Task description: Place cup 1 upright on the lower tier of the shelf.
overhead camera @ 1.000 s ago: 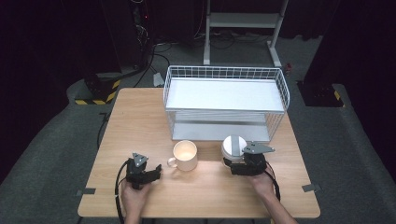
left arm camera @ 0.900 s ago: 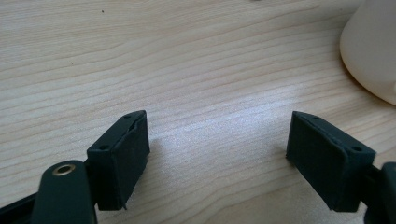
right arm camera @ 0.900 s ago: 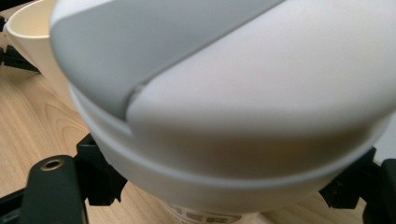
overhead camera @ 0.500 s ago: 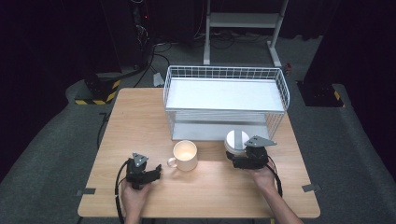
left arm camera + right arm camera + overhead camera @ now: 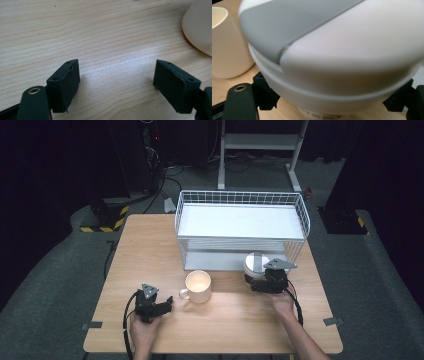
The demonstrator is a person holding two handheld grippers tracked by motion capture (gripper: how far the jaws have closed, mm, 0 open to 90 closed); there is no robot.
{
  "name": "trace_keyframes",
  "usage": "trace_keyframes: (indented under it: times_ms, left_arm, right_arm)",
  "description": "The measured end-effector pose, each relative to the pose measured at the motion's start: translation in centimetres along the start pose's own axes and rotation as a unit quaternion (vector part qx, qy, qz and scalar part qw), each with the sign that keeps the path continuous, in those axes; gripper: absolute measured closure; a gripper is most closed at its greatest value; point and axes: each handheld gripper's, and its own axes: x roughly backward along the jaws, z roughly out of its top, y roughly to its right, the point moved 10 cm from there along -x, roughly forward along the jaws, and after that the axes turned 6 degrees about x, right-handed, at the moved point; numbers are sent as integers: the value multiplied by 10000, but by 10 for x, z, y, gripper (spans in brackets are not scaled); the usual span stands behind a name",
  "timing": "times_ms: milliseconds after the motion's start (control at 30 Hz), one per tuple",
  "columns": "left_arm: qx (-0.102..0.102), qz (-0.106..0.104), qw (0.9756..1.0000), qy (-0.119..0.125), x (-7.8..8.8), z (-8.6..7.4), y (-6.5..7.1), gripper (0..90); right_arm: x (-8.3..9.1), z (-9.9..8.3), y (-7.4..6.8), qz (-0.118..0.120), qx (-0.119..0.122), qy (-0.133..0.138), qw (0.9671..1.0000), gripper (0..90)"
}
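Gripping the white lidded container [image 5: 332, 57] in the right gripper [image 5: 264, 281], base hidden by jaws, resting left gripper [image 5: 116, 85] gaping empty, cutting off the cream mug [image 5: 198, 25] at frame edge.

Table [image 5: 150, 245]: pale wood, fine straight grain, smooth with a soft sheen under the light. Mug [image 5: 198, 286]: cream, smooth, faintly glossy, looks ceramic. Container [image 5: 332, 62]: white with a grey band on the lid, smooth satin surface, probably plastic; close view is blurred. Gripper pads [image 5: 65, 85]: black, matt, rubbery. Rack [image 5: 240, 200]: thin white-coated wire, white matt shelves.
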Motion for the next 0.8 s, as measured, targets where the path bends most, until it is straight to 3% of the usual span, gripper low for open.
trace_keyframes:
  times_ms: [500,800]
  left_arm:
    - [-6,-2,10000,-4,0,0,0,213]
    - [-8,-1,10000,-7,0,0,0,213]
  right_arm:
    - [-15,11,19,-244,-144,-62,9996,191]
    - [-24,6,32,-357,-257,-110,9990,191]
